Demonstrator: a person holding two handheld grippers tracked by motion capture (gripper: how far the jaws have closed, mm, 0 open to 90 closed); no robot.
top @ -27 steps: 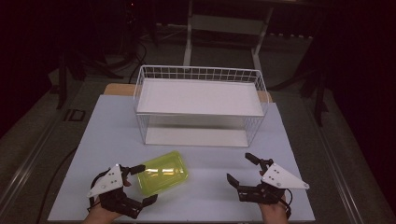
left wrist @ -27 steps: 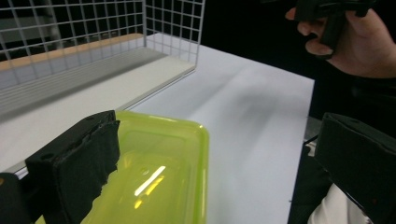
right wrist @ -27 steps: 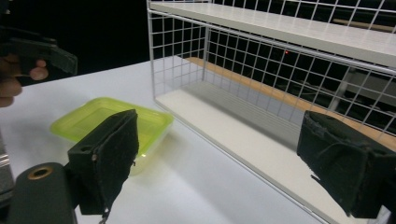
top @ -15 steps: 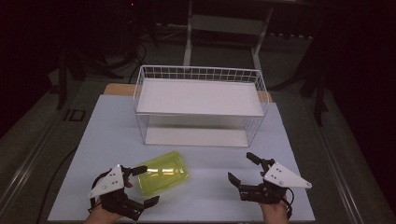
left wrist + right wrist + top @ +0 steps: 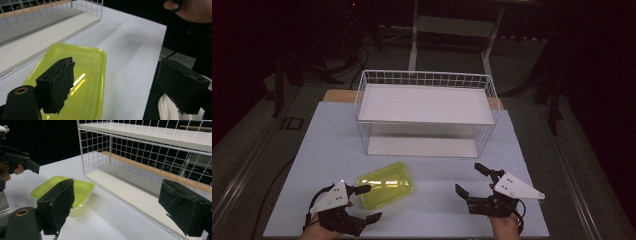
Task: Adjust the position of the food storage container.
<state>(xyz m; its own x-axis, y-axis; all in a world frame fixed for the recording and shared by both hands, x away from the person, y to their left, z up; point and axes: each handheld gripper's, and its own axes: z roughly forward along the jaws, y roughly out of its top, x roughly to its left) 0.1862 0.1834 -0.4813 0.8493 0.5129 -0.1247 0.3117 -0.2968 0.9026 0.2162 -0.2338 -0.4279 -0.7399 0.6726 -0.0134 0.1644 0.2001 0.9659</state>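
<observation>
Two grippers sit low on the white table [image 5: 332, 145]. The yellow-green box [image 5: 386, 184] lies at 6 o'clock from the wire basket [image 5: 426, 112]. The left gripper [image 5: 366, 202] has crept a little closer to the box since a moment ago, jaws wide apart, one jaw over its rim. I think a grab comes next. The right gripper [image 5: 471, 180] waits at 3 o'clock from the box, wide apart too, holding nothing.
</observation>
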